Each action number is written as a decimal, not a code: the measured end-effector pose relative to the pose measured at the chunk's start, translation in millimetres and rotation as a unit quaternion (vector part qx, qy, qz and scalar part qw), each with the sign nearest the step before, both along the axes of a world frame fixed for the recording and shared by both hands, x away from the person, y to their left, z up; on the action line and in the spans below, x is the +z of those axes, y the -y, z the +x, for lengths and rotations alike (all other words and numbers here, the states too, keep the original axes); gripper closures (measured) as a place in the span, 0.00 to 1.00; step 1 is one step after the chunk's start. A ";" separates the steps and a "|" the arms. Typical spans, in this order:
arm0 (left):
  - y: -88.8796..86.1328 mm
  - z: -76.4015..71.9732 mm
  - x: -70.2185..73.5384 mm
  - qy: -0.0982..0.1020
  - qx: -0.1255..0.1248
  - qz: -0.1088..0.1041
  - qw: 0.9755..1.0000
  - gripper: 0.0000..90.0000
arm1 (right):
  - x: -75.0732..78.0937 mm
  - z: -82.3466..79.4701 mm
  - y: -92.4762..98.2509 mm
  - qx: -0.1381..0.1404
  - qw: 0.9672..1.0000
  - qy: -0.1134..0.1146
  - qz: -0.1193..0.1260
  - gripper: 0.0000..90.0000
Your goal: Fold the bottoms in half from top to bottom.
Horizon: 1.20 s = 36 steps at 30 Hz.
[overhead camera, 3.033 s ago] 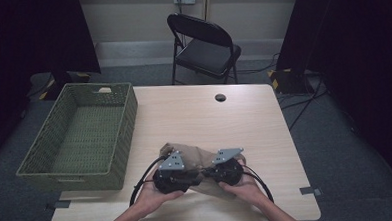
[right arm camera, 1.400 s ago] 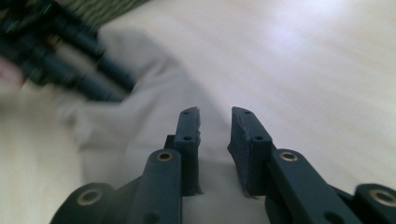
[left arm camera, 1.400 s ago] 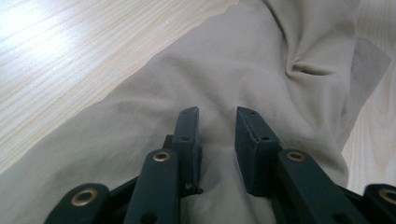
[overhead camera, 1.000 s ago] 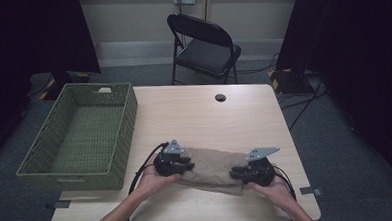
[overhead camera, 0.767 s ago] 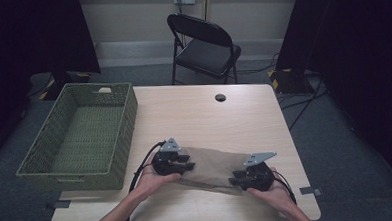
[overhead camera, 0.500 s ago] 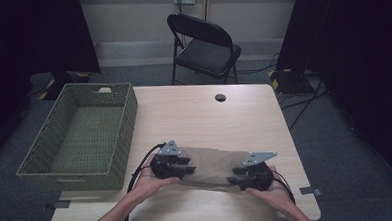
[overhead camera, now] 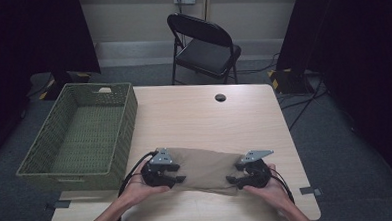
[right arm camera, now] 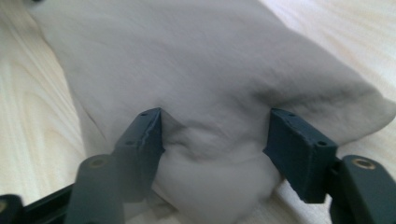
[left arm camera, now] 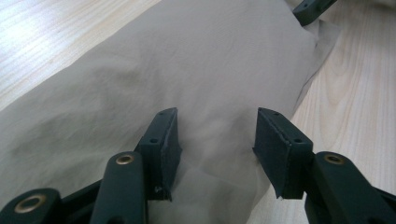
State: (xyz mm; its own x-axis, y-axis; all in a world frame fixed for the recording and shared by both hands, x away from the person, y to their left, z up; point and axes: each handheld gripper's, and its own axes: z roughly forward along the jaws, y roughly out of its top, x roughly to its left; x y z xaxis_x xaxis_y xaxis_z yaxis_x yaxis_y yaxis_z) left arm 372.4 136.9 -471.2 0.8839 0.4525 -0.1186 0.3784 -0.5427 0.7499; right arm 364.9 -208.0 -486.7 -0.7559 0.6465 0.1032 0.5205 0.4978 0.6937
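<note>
Left gripper (overhead camera: 173, 177) and right gripper (overhead camera: 236, 178) sit at the two ends of the tan cloth (overhead camera: 204, 167), jaws parted, having just been opening; fabric lies between the pads but isn't pinched. The cloth lies flat on the table (overhead camera: 199, 115), long axis running from one gripper to the other, tilted slightly. Risk: fabric catching on a pad as a gripper pulls away would drag the fold loose. The green basket (overhead camera: 77, 130) is beyond the left gripper, well apart.
</note>
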 end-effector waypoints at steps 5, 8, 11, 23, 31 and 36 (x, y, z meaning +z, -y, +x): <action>-10.5 4.1 11.6 -0.003 0.020 -0.033 0.999 0.50 | -2.2 -0.9 0.7 0.003 1.000 0.008 -0.004 0.39; -26.3 9.1 8.1 -0.012 0.040 -0.014 0.999 0.52 | -2.4 -0.8 1.1 0.006 1.000 0.010 -0.007 0.39; -26.3 10.5 -2.5 -0.032 0.040 0.024 0.998 0.51 | -2.5 -0.6 1.4 0.008 1.000 0.011 -0.007 0.39; -7.3 11.0 -15.7 -0.017 0.029 0.026 0.999 0.48 | -3.2 10.5 15.3 -0.023 1.000 0.011 -0.010 0.39; 3.2 8.4 -16.4 -0.018 0.023 0.020 0.999 0.48 | -1.6 17.3 24.5 -0.056 0.998 0.025 -0.023 0.38; 6.4 4.0 -15.7 -0.017 0.010 0.023 1.000 0.48 | -0.9 20.0 27.4 -0.070 0.997 0.032 -0.032 0.38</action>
State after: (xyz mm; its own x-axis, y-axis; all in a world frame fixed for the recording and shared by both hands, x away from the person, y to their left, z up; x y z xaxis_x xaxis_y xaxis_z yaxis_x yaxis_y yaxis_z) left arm 376.4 130.5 -486.8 0.8707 0.4752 -0.1265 0.4137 -0.5688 0.7108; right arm 384.9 -235.4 -487.5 -0.6620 0.7494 0.0127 0.5428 0.4677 0.6976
